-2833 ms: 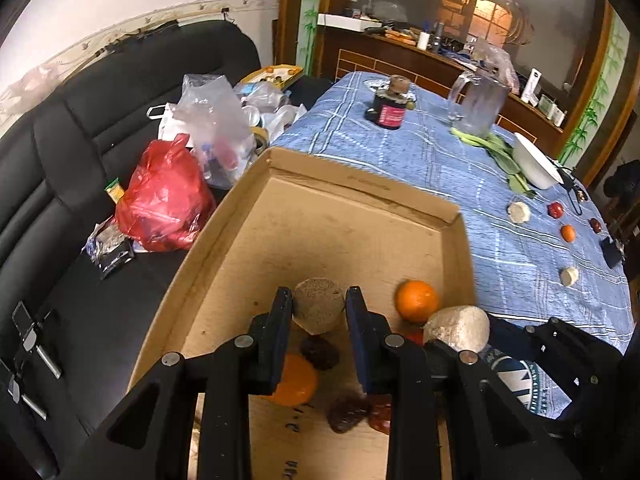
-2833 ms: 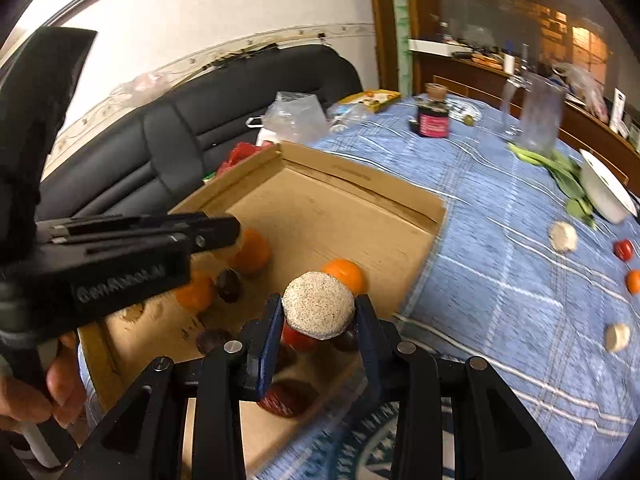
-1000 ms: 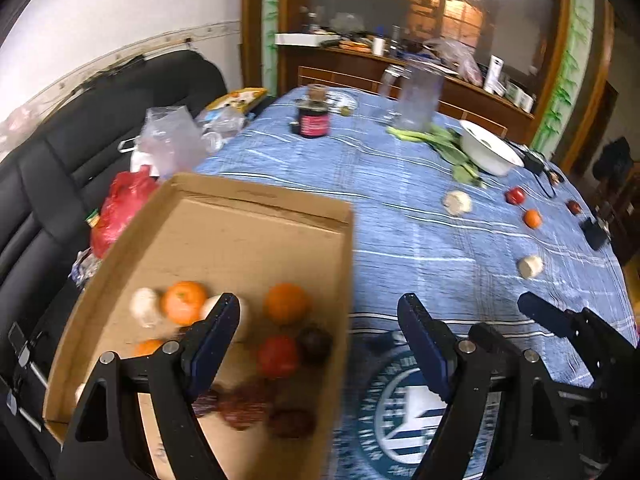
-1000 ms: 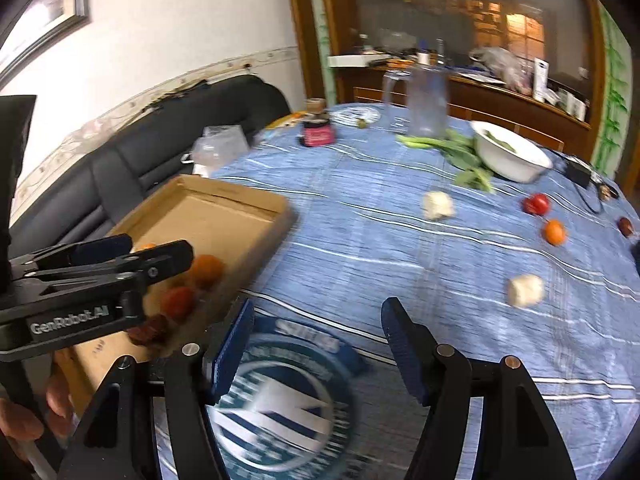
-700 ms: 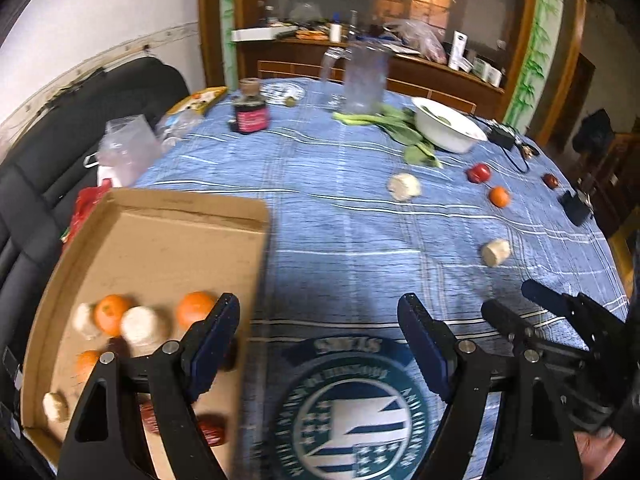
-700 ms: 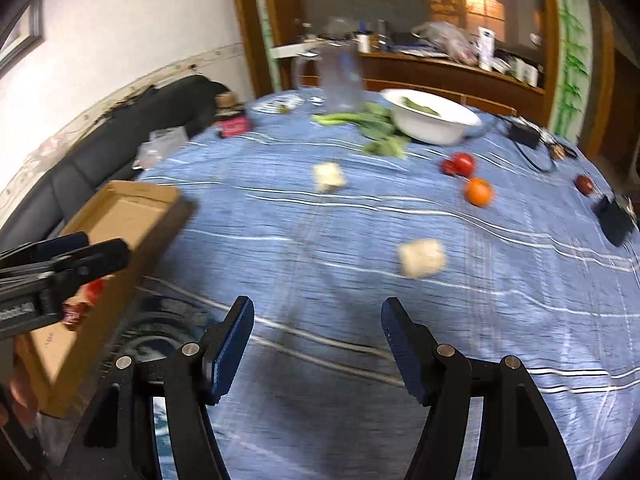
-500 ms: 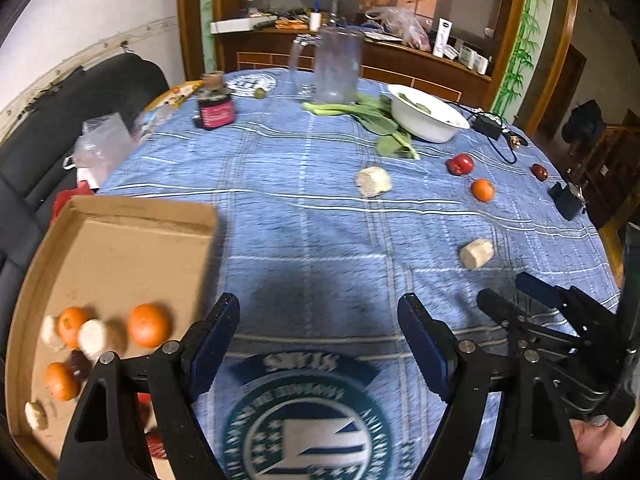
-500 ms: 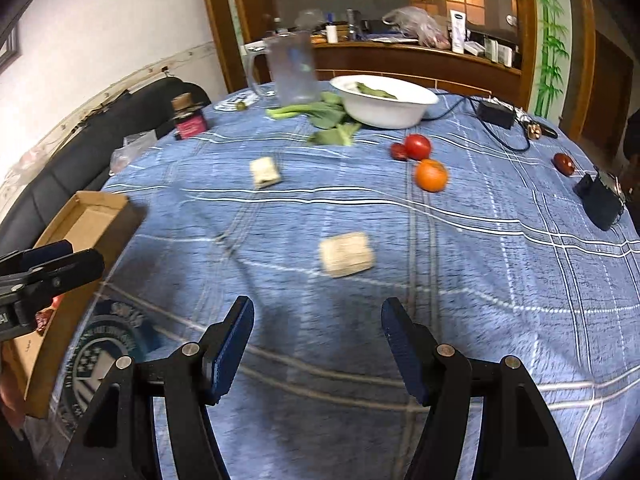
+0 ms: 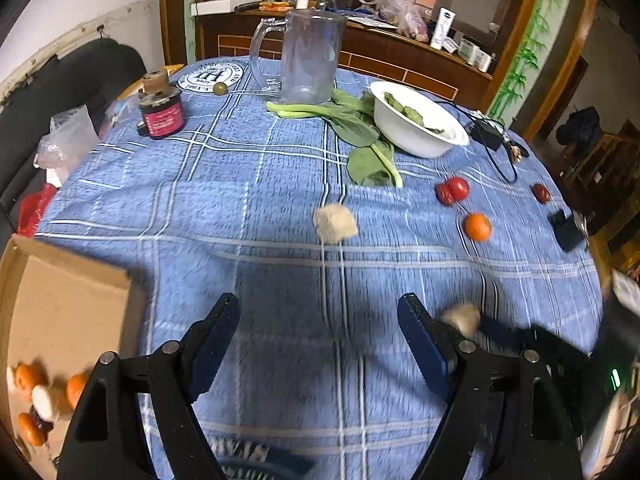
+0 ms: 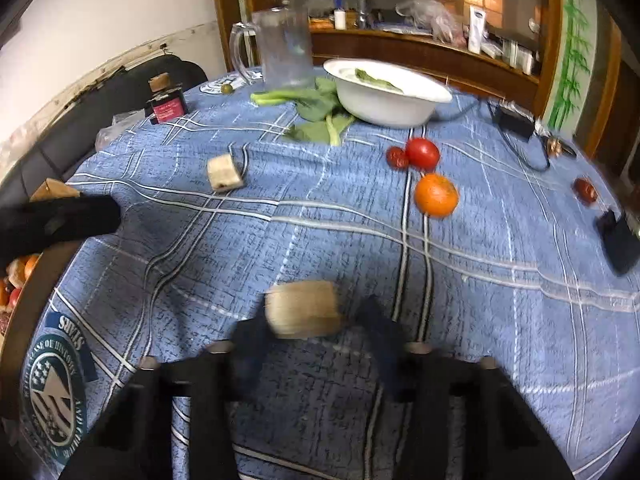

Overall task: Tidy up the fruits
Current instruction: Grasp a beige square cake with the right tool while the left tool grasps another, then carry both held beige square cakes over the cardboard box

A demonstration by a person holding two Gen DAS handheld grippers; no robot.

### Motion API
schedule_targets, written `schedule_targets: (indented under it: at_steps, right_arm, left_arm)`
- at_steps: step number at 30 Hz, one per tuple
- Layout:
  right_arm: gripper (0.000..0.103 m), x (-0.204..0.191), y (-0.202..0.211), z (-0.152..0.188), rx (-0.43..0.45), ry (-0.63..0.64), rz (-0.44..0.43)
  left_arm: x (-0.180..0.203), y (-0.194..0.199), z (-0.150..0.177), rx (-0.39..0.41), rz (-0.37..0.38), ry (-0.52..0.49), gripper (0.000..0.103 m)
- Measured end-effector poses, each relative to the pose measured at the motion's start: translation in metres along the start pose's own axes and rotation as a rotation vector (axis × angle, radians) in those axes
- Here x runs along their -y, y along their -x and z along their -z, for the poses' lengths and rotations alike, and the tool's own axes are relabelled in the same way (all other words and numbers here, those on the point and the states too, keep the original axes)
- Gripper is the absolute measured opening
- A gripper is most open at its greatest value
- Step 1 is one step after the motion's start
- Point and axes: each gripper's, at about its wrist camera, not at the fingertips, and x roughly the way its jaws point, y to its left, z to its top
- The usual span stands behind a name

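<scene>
My left gripper is open and empty above the blue plaid cloth. The cardboard box with oranges and other fruit lies at its lower left. A beige fruit piece lies ahead of it. My right gripper is open, blurred, with a second beige piece between its fingers on the cloth; this piece also shows in the left wrist view. An orange, a tomato and small dark red fruits lie beyond.
A white bowl with greens, a glass mug, loose leafy greens and a red-labelled bottle stand at the back. A black device and a cable lie at the right. A black sofa with bags is left.
Both grippers have swung right from the box to the table's middle. The right gripper has dropped down around the beige piece. Both stay open.
</scene>
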Motion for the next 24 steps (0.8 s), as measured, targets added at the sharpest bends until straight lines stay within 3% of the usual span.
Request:
schedule_targets:
  at_steps: [8,16,19,24]
  right_arm:
    - [0.033,0.018,0.004,0.002,0.017,-0.075,-0.055]
    - [0.033,0.02,0.007,0.0,0.026,-0.079,-0.084]
    - [0.033,0.019,0.007,-0.001,0.026,-0.076,-0.087]
    - [0.033,0.016,0.01,-0.001,0.033,-0.066,-0.089]
  left_arm:
    - [0.005,-0.04,-0.032,-0.042,0.004,0.07,0.08]
    - [0.015,-0.068,-0.047,-0.042,-0.027,0.059,0.078]
    - [0.014,-0.078,-0.044,-0.074,-0.016,0.049,0.026]
    - [0.012,-0.071,-0.037,-0.072,0.0,0.04,0.025]
